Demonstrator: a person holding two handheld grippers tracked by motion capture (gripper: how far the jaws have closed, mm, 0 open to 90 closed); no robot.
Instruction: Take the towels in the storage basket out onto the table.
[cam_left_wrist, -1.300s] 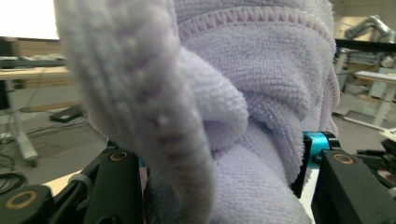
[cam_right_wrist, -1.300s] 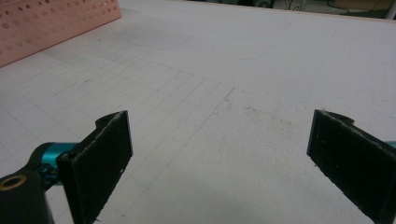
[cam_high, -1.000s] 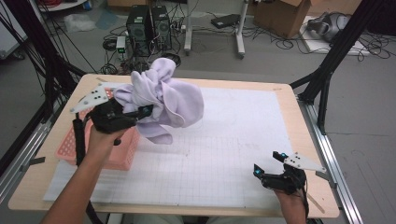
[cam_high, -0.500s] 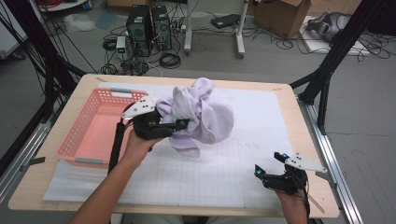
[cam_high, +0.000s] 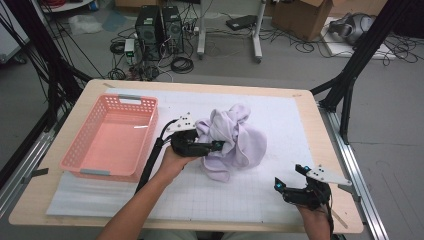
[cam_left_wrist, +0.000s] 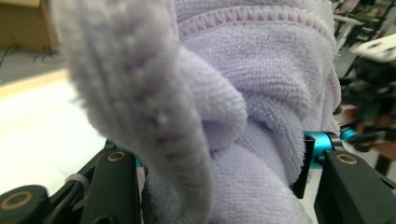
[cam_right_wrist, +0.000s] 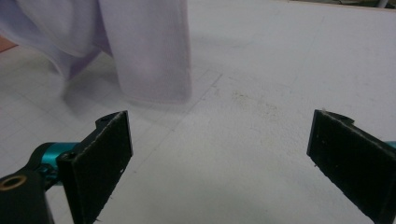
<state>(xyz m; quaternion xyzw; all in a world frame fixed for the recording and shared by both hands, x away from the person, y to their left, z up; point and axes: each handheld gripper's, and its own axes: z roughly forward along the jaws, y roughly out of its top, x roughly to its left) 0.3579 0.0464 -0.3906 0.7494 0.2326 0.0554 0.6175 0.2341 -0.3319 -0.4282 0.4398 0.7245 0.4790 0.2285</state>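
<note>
A: Since the earlier frames, the left tool (cam_high: 216, 145) has carried the lavender towel (cam_high: 235, 142) from above the pink basket (cam_high: 80, 162) to mid-desk; the bundle, then aloft, now rests on the white mat (cam_high: 280, 125).

B: Tool states?

A: Left tool grasps a thick towel fold (cam_left_wrist: 243, 154) between its pads. Right tool (cam_high: 290, 176) sits released near the front right desk (cam_high: 320, 120) edge, in the same place as earlier, nothing between its pads (cam_right_wrist: 100, 163).

B: Failure risks?

A: Probable fault: the towel lies crumpled, so a release now leaves hems buried. The right tool may then pinch several layers instead of one corner, or drag the mat.
</note>
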